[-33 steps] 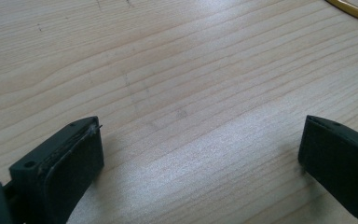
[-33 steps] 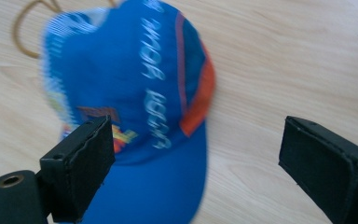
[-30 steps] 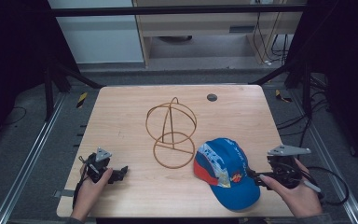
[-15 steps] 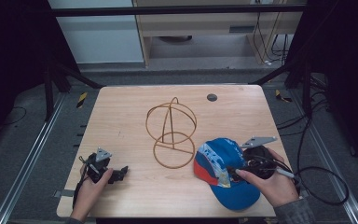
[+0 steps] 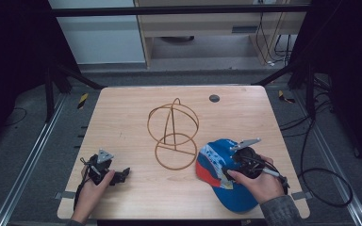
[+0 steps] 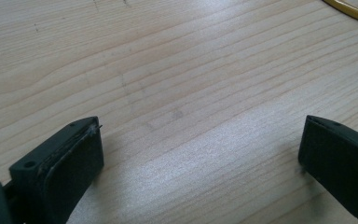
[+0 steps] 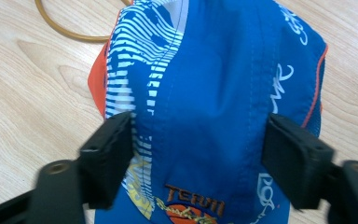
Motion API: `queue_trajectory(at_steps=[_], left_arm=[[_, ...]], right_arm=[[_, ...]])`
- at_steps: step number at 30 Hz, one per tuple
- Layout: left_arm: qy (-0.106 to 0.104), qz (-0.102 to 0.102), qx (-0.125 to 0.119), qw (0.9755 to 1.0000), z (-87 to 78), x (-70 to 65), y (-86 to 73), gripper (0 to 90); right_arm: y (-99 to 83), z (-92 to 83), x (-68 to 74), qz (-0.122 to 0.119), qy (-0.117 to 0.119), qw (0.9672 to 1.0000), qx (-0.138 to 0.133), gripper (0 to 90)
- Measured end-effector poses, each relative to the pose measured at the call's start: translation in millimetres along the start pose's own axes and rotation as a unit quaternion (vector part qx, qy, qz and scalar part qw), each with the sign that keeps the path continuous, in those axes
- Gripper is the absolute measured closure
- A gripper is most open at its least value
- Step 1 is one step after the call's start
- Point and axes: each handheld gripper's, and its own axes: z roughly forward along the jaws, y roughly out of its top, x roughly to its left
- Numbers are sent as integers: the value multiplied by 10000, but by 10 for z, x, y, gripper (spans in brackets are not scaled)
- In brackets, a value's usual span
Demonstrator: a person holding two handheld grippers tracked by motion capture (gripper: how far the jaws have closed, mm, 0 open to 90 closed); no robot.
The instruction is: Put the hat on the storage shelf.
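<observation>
A blue cap with white stripes and orange trim lies at the front right of the wooden table. My right gripper sits over its crown. In the right gripper view the cap runs between the two jaws, and the right gripper is open with a jaw on each side of the blue fabric. A golden wire stand made of rings stands at the table's middle, just left of the cap. My left gripper rests at the front left, and in its own view it is open over bare wood.
A small dark round disc lies near the table's far edge. A piece of the wire stand's ring shows in the left gripper view's top right corner. A black cable trails off the table's right side.
My right gripper has moved left from the table's right edge onto the cap's crown. The left gripper and the wire stand have stayed put.
</observation>
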Motion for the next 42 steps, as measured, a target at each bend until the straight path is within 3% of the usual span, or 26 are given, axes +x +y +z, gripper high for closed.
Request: queue_trajectory(at_steps=[2,8,10,17,25,34,42], left_arm=[[-10,15,7,10000,1,-3,2,0],[-15,11,8,10000,3,-9,3,0],[-18,12,7,10000,3,-10,4,0],[-20,11,6,10000,4,-11,4,0],[-20,9,6,10000,4,-11,4,0],[-20,10,7,10000,4,-11,4,0],[-21,11,7,10000,4,-11,4,0]], right_arm=[[-1,7,2,-75,79,9999,14,507],[-11,9,2,-176,129,9997,66,817],[-21,8,-10,-201,171,9996,63,872],[-9,-99,-66,-318,323,9990,47,892],[129,-377,-211,-355,445,9982,-183,891],[408,-654,-402,-428,466,9977,-257,890],[688,-989,-484,-622,332,9961,-534,891]])
